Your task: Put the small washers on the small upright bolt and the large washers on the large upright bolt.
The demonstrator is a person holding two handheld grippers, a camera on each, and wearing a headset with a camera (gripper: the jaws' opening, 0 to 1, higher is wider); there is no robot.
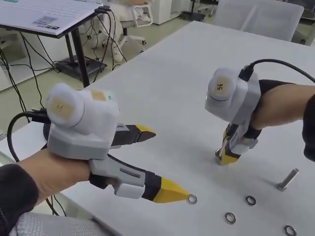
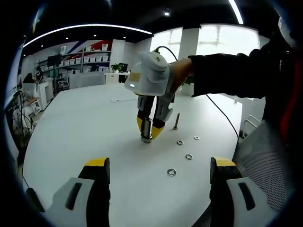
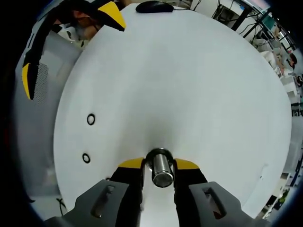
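My right gripper [image 1: 222, 157] points down at the white table [image 1: 177, 83], shut on the large steel bolt [image 1: 218, 156]. It holds the bolt [image 2: 147, 130] upright, with the lower end at the tabletop. The bolt's [image 3: 161, 173] end shows between the right gripper's [image 3: 160, 165] yellow tips. A small bolt [image 1: 288, 179] stands upright on its own to the right. Several washers [image 1: 230, 217] lie flat along the near edge, one washer [image 1: 192, 199] just off a tip of my left gripper [image 1: 165, 164]. The left gripper [image 2: 160, 166] is open and holds nothing.
The table's near edge runs just below the washers. A desk with cables [image 1: 74, 44] stands beyond the table's left edge, and a grey chair [image 1: 266, 14] is at the far end. Bare white tabletop stretches behind both grippers.
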